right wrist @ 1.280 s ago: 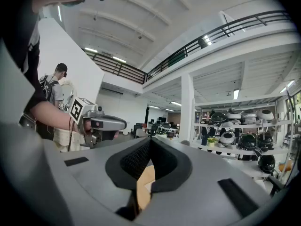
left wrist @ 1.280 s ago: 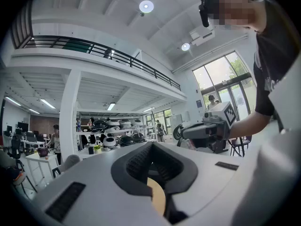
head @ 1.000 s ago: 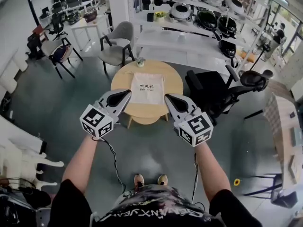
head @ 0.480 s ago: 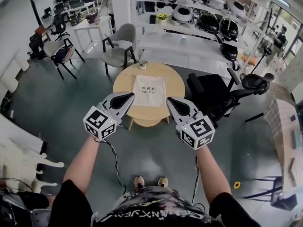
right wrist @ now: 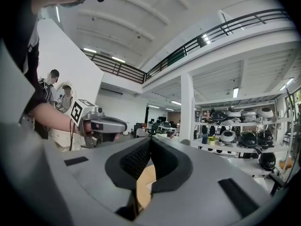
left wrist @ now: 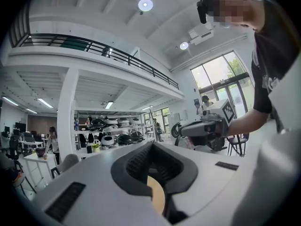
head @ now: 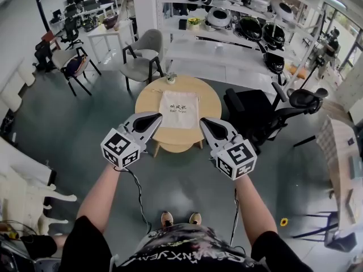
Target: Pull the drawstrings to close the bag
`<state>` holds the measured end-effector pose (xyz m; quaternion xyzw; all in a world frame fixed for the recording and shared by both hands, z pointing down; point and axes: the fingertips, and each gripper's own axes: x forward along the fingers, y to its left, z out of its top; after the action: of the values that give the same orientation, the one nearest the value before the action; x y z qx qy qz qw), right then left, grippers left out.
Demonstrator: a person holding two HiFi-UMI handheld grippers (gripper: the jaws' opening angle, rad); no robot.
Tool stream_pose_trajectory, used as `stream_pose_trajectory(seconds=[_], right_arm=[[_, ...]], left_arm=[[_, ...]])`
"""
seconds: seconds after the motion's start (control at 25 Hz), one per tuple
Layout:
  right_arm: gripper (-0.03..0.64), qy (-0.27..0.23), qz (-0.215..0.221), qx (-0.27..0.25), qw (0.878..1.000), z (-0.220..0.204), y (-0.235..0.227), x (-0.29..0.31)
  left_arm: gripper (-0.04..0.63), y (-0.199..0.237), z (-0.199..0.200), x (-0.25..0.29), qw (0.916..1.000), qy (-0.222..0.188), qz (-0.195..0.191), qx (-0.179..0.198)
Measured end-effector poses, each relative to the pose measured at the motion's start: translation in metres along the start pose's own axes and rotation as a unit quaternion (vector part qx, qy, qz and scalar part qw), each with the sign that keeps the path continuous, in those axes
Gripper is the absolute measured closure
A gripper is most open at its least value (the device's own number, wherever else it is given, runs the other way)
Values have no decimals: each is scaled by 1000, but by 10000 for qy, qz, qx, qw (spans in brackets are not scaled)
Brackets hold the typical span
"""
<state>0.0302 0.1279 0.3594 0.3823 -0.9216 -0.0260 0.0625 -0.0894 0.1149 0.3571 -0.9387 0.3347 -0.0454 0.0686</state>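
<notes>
Two grippers are held out level by a person standing on a grey floor.

Far on the left, a grey chair (head: 143, 52) stands at about 11 o'clock from the round wooden table (head: 148, 100).

Next comes the left gripper (head: 155, 117). It is up in the air near the table's edge at 8 o'clock. Its jaws are pressed tight together, and nothing is between them.

In the middle of the table lies the white cloth bag (head: 178, 109). It lies flat, with some dark print on it. Its strings are too small to make out. A little potted plant (head: 171, 77) sits at the table's edge at 12 o'clock, just past the bag.

Then comes the right gripper (head: 203, 121), up in the air near the table's edge at 4 o'clock. Its jaws are also squeezed together, with nothing in them.

Both grippers point toward the bag, one on each side, and both are apart from it.

Last, at 3 o'clock from the table, stands a black office chair (head: 266, 115).
</notes>
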Motion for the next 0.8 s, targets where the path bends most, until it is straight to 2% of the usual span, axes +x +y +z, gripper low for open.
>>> stream_pose_trajectory(seconds=[0.48, 0.8], right_arm=[[609, 39, 72, 20, 10000, -4, 0, 0], [578, 38, 149, 2, 9999, -5, 3, -1]], left_arm=[[581, -3, -2, 3, 10000, 54, -13, 71], [560, -6, -5, 4, 10000, 52, -72, 33]])
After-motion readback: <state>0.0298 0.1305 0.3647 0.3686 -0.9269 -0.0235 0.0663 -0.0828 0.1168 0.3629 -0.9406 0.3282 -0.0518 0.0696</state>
